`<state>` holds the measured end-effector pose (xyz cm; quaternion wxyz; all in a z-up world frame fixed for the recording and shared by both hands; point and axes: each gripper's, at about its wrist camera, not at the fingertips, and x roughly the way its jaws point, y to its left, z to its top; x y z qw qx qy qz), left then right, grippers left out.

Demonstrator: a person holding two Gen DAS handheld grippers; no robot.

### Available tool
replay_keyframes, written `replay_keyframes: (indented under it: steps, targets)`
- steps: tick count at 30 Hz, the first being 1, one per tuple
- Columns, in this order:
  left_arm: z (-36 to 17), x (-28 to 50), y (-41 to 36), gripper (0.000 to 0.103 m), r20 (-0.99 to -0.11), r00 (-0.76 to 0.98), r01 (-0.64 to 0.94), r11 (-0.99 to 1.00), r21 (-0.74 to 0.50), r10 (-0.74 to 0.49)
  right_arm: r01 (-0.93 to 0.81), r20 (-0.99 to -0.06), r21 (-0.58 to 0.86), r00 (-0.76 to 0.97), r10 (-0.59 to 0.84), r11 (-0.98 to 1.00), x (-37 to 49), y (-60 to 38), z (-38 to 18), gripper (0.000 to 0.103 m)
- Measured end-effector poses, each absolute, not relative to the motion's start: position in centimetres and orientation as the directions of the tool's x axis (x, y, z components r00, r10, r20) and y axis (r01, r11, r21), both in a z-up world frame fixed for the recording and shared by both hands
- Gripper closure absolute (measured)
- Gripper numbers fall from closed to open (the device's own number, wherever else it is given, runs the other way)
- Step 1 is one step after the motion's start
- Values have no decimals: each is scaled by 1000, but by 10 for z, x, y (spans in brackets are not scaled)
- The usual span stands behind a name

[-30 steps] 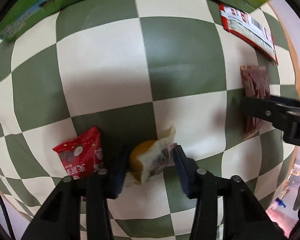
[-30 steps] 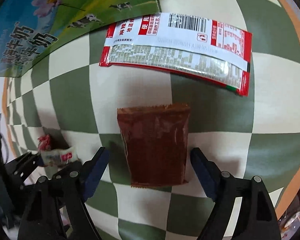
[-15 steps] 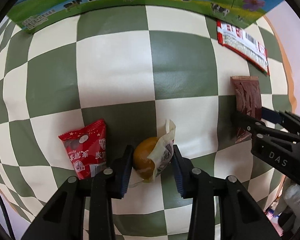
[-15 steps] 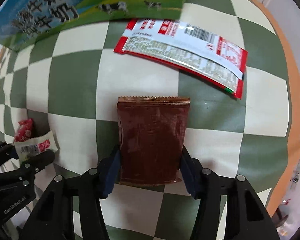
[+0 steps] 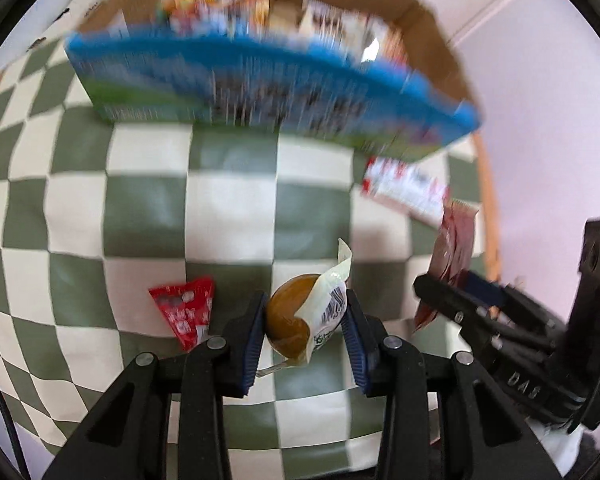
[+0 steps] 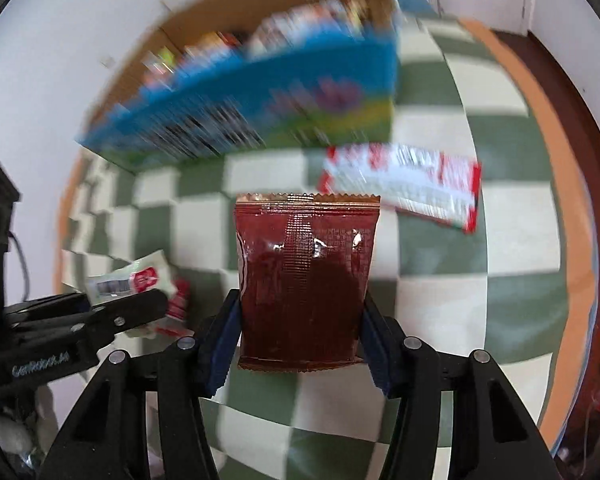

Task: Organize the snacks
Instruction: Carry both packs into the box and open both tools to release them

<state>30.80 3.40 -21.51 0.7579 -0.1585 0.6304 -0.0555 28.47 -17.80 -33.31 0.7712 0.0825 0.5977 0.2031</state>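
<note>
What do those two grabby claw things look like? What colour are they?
Both are black plastic. Each left gripper finger is a flat angular arm with round silver bolts and a ribbed blue pad inside. The right gripper looks the same. White lettering marks their sides, and a thin dark cable trails off the left one. No sleeve or hand shows.

My left wrist camera looks steeply down along my left gripper (image 5: 304, 328) from close behind its fingers, onto the checked tablecloth (image 5: 148, 208); the blue carton (image 5: 260, 84) lies blurred at the far end. My right wrist camera sits likewise behind my right gripper (image 6: 300, 328), facing the same way. Both views share the cloth, the carton and the red-and-white packet (image 6: 404, 184). Each shows the other gripper at its inner edge.
</note>
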Motion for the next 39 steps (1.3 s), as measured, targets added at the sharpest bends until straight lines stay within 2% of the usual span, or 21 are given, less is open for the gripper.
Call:
replay_keyframes:
  steps: [4, 7, 16, 23, 37, 39]
  targets:
    - [-169, 326, 48, 69, -904, 294, -106, 930, -353, -310, -252, -837, 424, 258, 483, 870, 304, -152, -282, 45]
    - [-136, 346, 58, 69, -890, 354, -98, 935, -340, -287, -271, -807, 435, 304, 505, 859, 328, -138, -252, 45]
    - [-123, 424, 96, 69, -900, 390, -147, 951, -272, -197, -327, -794, 360, 385, 471, 874, 402, -97, -211, 45]
    - [-155, 467, 124, 69, -940, 318, -200, 960, -194, -124, -318, -839, 319, 344, 422, 893, 450, -63, -244, 45]
    - [-212, 478, 135, 68, -977, 187, -226, 963, -147, -105, -259, -904, 317, 207, 373, 912, 475, -44, -323, 45]
    - [-217, 478, 134, 65, -981, 164, -226, 964, -138, -102, -240, -915, 328, 161, 370, 914, 478, -44, -336, 44]
